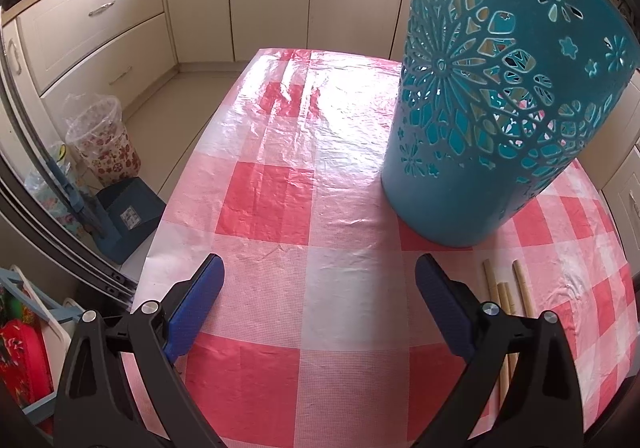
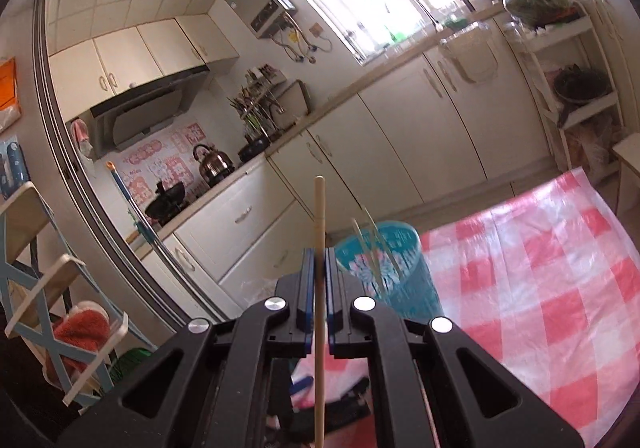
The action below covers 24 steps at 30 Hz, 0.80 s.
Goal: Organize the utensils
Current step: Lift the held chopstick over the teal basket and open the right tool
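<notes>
The right gripper (image 2: pixel 319 268) clenched one chopstick (image 2: pixel 319 208) upright, mid-transfer; next, lowering it into the teal holder (image 2: pixel 400 280) near the table's (image 2: pixel 560 288) edge.

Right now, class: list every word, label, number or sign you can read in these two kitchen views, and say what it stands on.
Nothing can be read.
Red-and-white decorated panel behind the stove: characters too blurred.
Small label on the blue box on the floor: too small.
Orange sheet at the left edge: no legible text.
</notes>
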Motion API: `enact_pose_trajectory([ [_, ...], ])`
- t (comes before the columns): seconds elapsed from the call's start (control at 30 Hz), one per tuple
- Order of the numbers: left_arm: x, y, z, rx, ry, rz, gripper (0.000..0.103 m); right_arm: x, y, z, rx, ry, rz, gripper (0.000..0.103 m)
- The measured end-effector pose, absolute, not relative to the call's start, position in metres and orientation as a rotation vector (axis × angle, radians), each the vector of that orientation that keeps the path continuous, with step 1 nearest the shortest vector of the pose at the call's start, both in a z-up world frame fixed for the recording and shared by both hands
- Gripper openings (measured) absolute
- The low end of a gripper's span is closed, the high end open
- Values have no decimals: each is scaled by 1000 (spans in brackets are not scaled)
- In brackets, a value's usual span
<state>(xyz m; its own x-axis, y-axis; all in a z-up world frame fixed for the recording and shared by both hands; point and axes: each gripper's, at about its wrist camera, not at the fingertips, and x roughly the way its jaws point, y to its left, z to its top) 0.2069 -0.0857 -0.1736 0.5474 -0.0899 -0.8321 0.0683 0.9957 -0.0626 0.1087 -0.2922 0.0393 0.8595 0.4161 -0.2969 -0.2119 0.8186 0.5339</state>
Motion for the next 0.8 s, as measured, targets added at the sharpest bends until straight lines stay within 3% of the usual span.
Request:
enact_pose_trajectory([
  [0.13,207,-86,-174,-30,987,-95,92,138,-280,70,477,286,295,6],
  [0.27,207,-84,-174,-35,987,-100,92,166,-268,64,389,213,127,6],
  [0.53,207,-81,-174,-45,986,-107,92,191,-259,-5,283,328,-1,6],
  [0.8,208,-80,-175,-40,988,-103,92,159,-258,-8,247,371,56,22],
])
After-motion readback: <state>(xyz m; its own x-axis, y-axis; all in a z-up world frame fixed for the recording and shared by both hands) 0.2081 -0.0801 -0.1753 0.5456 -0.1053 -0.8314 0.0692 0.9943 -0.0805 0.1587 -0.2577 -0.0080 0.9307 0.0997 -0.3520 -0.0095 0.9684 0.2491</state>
